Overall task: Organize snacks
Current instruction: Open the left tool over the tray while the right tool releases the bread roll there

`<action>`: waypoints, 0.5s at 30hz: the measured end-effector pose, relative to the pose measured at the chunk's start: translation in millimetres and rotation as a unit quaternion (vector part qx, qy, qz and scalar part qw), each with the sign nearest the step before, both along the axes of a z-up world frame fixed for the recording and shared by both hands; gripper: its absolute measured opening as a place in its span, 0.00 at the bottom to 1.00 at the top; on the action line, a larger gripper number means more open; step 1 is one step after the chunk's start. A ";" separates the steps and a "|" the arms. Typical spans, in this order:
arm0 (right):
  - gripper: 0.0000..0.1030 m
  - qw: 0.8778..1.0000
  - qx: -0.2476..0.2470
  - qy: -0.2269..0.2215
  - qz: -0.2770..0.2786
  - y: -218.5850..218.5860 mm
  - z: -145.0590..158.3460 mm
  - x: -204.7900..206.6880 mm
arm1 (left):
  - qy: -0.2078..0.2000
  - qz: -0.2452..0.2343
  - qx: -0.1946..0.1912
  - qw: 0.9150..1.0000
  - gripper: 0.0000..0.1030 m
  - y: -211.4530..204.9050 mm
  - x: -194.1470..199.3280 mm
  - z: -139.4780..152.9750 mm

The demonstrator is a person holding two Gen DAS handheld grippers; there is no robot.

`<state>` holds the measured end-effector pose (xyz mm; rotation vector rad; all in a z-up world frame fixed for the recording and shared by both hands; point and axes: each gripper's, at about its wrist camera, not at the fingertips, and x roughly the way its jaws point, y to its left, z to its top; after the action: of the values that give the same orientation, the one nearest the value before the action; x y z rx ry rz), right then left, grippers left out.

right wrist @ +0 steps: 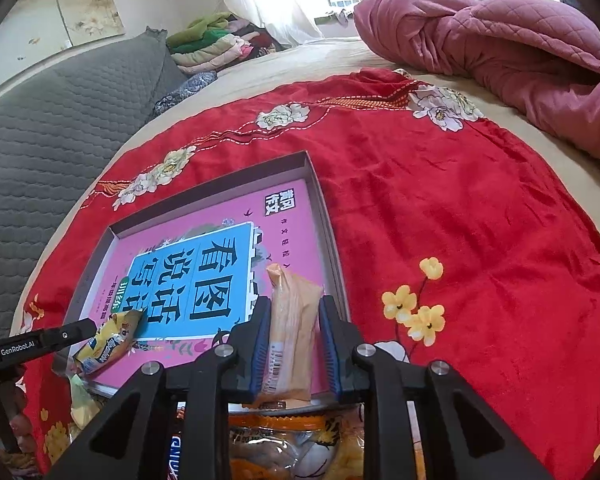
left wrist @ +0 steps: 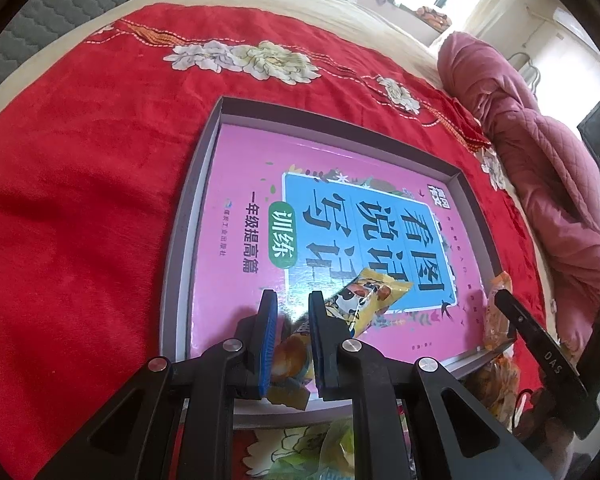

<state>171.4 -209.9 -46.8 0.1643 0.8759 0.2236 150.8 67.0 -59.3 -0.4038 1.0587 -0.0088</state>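
Left wrist view, your left gripper clamps the yellow snack packet over the pink book in the shallow box, right wrist view, your right gripper pinches the orange snack packet above the box's near right corner.

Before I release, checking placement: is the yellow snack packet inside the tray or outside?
Partly in: the yellow snack packet lies across the tray's near rim, its top end over the pink book.

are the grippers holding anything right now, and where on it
Left gripper pinches the yellow snack packet at its near end. Right gripper clamps the orange snack packet across its middle, by the long sides.
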 end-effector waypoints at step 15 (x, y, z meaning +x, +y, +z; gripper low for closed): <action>0.39 1.000 0.008 -0.023 0.016 2.9 10.9 -10.7 | -0.004 -0.001 0.015 1.000 0.23 -1.0 -6.2 7.8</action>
<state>160.8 -207.0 -35.9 0.1586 0.8315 0.2632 144.6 66.0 -51.5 -0.3750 1.0494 0.0028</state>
